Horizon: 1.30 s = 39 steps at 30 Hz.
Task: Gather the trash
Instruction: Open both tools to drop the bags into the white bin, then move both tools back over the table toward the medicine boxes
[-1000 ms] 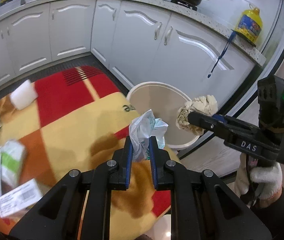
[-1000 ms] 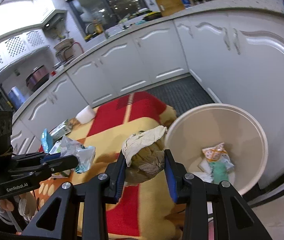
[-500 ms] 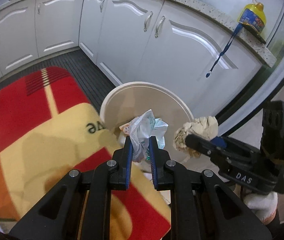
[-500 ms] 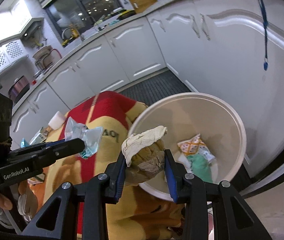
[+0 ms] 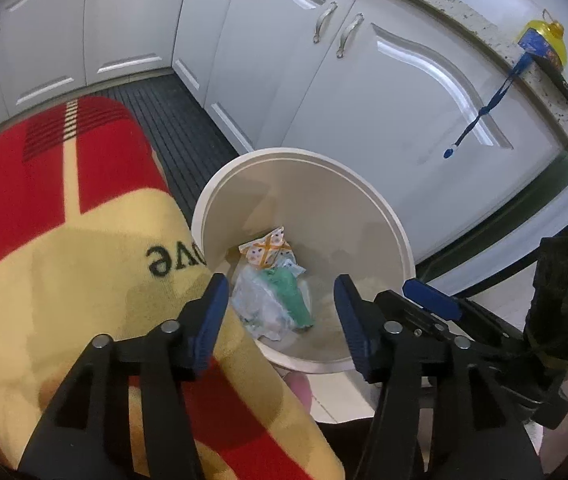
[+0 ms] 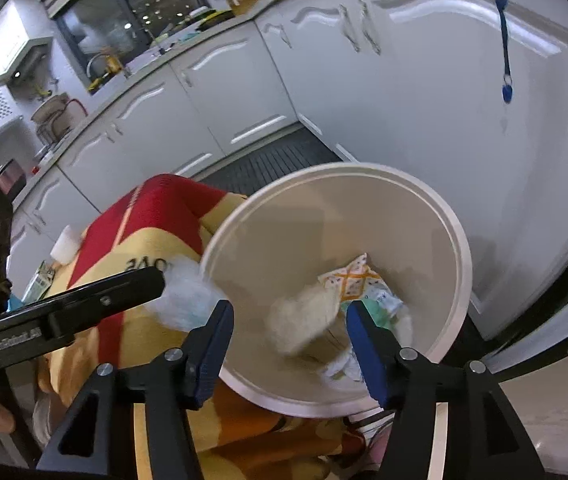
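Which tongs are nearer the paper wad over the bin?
Right. The right tongs, just opened, straddle the wad; the left tongs, also just opened and empty, are off to its left by the bin rim.

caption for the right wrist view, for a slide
Right claw open over the white bin, its jaws just opened, the crumpled paper wad dropping blurred toward the wrappers inside.

My bin [image 5: 380, 216] looks like smooth, matt cream plastic. The wrappers [image 5: 272, 292] in it are crinkly film and printed paper; the pale wad [image 6: 300, 320] is blurred, perhaps tissue. The blanket [image 5: 64, 264] is fuzzy woven cloth. The cabinet doors [image 5: 384, 92] are glossy white, and my gripper pads [image 5: 212, 316] matt blue rubber.
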Available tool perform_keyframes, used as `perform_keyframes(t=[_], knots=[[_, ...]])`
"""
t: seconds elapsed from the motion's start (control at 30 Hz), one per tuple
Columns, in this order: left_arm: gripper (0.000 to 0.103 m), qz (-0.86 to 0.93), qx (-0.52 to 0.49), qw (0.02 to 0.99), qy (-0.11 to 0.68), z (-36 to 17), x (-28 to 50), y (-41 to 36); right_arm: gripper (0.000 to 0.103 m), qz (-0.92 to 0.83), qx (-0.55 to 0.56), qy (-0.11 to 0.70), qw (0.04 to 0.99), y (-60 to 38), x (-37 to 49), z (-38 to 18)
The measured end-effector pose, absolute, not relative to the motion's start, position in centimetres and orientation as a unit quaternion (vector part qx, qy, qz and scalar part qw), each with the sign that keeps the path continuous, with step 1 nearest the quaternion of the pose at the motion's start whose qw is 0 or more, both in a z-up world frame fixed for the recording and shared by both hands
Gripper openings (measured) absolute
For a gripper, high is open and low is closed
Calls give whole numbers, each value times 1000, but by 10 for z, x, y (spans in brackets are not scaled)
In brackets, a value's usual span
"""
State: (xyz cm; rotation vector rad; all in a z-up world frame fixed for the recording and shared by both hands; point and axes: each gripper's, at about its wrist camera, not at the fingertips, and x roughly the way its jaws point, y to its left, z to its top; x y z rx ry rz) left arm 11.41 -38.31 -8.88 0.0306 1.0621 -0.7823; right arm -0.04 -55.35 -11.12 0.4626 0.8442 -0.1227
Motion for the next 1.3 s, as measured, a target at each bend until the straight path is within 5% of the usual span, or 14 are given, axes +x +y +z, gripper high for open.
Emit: perform_keyframes(t=[0.8, 1.3], knots=[[56, -360, -2, 800, 480, -61, 96, -353, 60, -50, 225, 410, 883, -538, -4, -105], [60, -321, -38, 825, 463, -14, 77, -248, 66, 24, 203, 390, 898, -470, 10, -64]])
